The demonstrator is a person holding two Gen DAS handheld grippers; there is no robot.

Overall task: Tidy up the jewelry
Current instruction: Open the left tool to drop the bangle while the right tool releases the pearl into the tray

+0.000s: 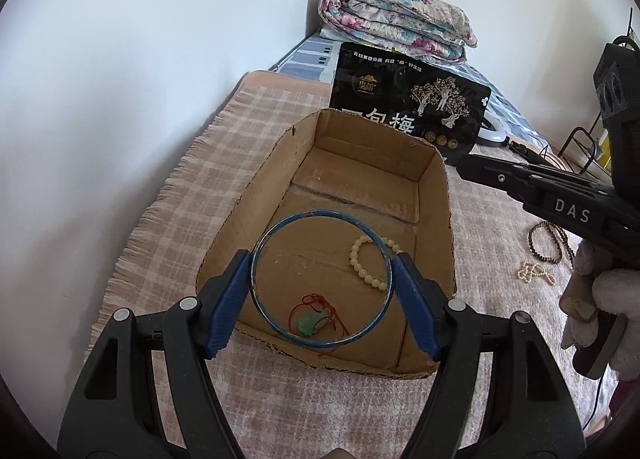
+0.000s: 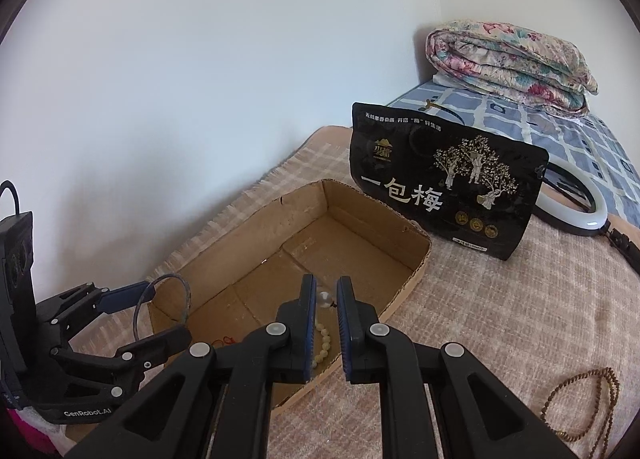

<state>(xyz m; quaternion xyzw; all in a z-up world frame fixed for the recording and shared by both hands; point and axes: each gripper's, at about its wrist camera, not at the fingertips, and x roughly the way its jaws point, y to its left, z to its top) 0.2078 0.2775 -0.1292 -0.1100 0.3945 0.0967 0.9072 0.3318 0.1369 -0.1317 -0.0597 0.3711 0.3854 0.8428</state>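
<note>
A thin blue bangle [image 1: 320,212] is clamped flat between the blue pads of my left gripper [image 1: 322,259], just above the near end of an open cardboard box [image 1: 372,131]. On the box floor lie a cream bead bracelet [image 1: 354,255] and a green pendant on a red cord [image 1: 310,321]. My right gripper [image 2: 325,287] hovers over the box's [image 2: 360,203] near right side, shut on a small clear bead [image 2: 325,298]. The right wrist view also has the left gripper [image 2: 167,311] with the bangle [image 2: 186,299]. A brown bead necklace [image 1: 532,239] and a small pearl string [image 1: 532,271] lie on the blanket to the right.
A black snack bag [image 2: 440,187] stands behind the box. Beyond it are a ring light [image 2: 592,215] and a folded floral quilt [image 2: 508,59]. A white wall runs close along the left. A gloved hand [image 1: 600,291] holds the right gripper's handle.
</note>
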